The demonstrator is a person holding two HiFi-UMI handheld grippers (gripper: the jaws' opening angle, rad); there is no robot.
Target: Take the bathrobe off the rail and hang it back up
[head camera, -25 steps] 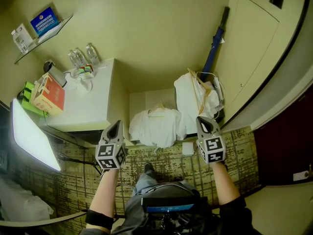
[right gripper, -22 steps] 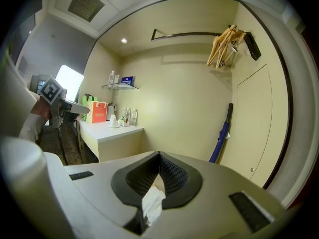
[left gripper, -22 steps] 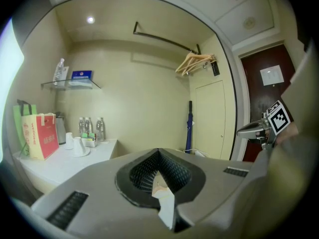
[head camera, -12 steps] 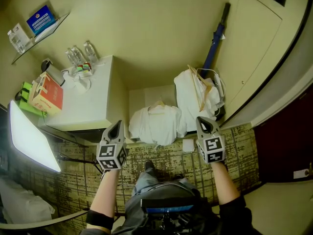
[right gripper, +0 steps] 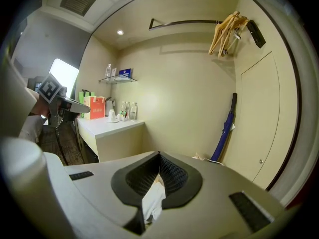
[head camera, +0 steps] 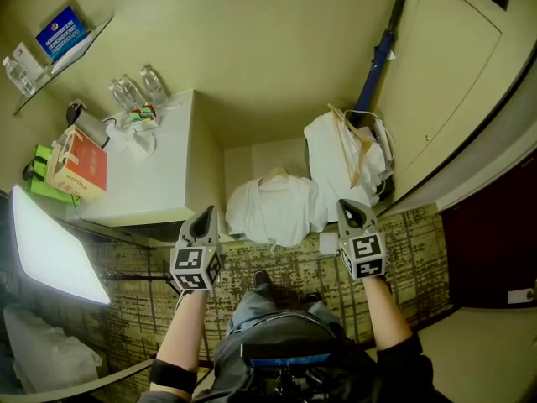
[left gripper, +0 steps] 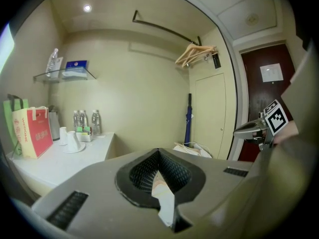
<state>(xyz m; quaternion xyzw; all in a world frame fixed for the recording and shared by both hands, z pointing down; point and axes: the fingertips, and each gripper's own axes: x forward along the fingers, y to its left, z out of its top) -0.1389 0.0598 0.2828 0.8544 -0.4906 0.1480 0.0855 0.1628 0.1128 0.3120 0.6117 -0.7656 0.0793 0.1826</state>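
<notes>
Pale yellow walls [head camera: 277,49], patterned carpet [head camera: 419,259], a white counter [head camera: 159,175] and a glass shelf [head camera: 59,53].

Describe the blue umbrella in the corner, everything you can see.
The blue umbrella is long and furled, fabric by the look of it, with a dark handle at the top. It stands nearly upright, leaning on the cream wall in the corner beside the cream door. Its lower end is hidden behind a white pile of cloth.

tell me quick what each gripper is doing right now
left gripper: jaws closed, holding nothing
right gripper: jaws closed, holding nothing
</notes>
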